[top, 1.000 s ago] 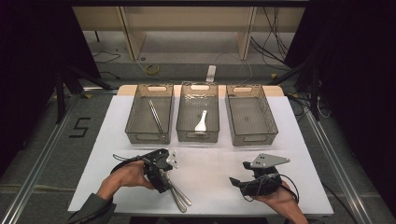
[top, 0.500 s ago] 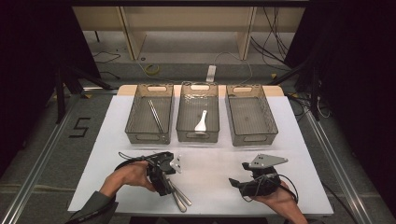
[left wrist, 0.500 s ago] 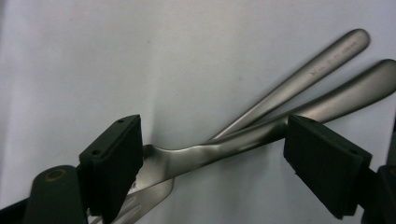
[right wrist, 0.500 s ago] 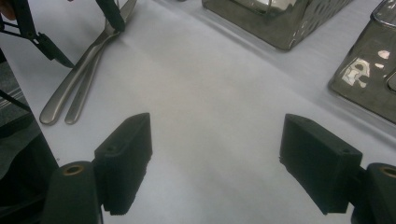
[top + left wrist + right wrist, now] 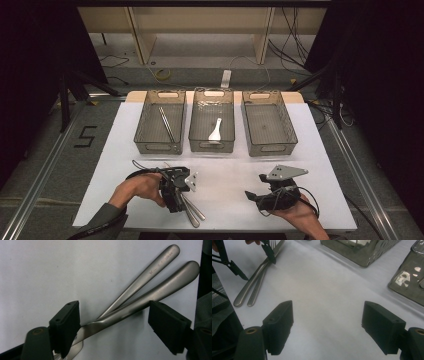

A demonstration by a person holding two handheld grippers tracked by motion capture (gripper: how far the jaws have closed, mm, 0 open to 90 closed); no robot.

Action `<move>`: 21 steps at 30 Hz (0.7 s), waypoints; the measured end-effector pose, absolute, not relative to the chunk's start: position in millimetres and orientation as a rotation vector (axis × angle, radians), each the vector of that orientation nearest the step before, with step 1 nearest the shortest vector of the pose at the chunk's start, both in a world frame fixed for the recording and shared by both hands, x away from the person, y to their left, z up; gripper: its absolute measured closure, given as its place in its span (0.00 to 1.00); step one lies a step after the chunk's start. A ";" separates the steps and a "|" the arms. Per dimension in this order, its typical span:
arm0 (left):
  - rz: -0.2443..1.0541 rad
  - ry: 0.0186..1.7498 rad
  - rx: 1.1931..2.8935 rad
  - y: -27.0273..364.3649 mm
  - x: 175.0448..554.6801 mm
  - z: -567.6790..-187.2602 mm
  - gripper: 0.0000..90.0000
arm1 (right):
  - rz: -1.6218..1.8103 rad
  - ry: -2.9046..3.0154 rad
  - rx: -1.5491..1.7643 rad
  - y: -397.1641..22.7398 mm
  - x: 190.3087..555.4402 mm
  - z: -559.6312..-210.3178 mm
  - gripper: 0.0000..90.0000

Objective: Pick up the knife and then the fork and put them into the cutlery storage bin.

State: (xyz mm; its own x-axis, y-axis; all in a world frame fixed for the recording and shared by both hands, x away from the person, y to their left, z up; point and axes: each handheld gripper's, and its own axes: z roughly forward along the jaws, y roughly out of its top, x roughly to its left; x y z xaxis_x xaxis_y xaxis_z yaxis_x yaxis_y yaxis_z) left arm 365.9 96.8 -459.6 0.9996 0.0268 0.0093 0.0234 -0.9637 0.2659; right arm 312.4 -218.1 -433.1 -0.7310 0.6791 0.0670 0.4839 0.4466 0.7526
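Observation:
Two metal cutlery pieces (image 5: 194, 215) lie crossed on the white table near its front edge, handles pointing toward the person. In the left gripper view both handles (image 5: 150, 287) run between the black jaws. My left gripper (image 5: 177, 204) stands over them, jaws pointing down; they have just been closing and are still apart, with the lower handle close to both pads (image 5: 66, 325). My right gripper (image 5: 250, 196) rests at the front right, open, with only bare table between its jaws (image 5: 327, 307). In the right gripper view the cutlery (image 5: 253, 283) lies at the upper left under the left gripper (image 5: 268, 252).
Three clear bins stand in a row at the back: the left bin (image 5: 145, 142) holds thin metal rods (image 5: 166, 125), the middle bin (image 5: 200, 142) a white spoon (image 5: 216, 130), the right bin (image 5: 285, 142) nothing I can see. The table edge (image 5: 225, 229) runs just behind the hands.
The left gripper has settled a little lower onto the cutlery and its jaws have drawn closer together. The right gripper has stayed where it was.

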 end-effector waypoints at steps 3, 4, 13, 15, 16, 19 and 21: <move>0.011 0.023 2.875 96.5 365.8 -460.3 0.30 | 1.156 2.458 1.008 -217.7 312.5 -433.4 0.29; 0.001 0.005 2.897 96.1 367.2 -461.6 0.30 | 1.158 2.458 1.004 -217.5 312.4 -433.4 0.29; 0.014 0.023 2.930 96.4 370.0 -464.3 0.38 | 1.150 2.461 1.008 -217.2 312.5 -433.5 0.29; 0.014 0.030 2.932 96.7 370.9 -463.5 0.41 | 1.149 2.462 1.007 -217.1 312.5 -433.5 0.29; 0.022 0.032 2.933 96.8 371.0 -463.2 0.43 | 1.149 2.462 1.006 -217.1 312.6 -433.6 0.29; 0.030 0.054 2.921 97.6 371.4 -463.0 0.49 | 1.147 2.463 1.007 -217.1 312.5 -433.6 0.29; 0.028 0.058 2.916 98.6 372.5 -462.6 0.54 | 1.147 2.464 1.008 -216.9 312.5 -433.6 0.29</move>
State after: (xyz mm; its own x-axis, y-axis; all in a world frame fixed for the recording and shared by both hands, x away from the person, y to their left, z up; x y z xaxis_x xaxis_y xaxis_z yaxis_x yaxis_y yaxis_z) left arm 372.5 98.6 -462.6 0.9990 0.0416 0.0147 0.0373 -0.9740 0.2234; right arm 312.5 -216.9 -433.6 -0.7324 0.6776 0.0663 0.4870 0.4534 0.7465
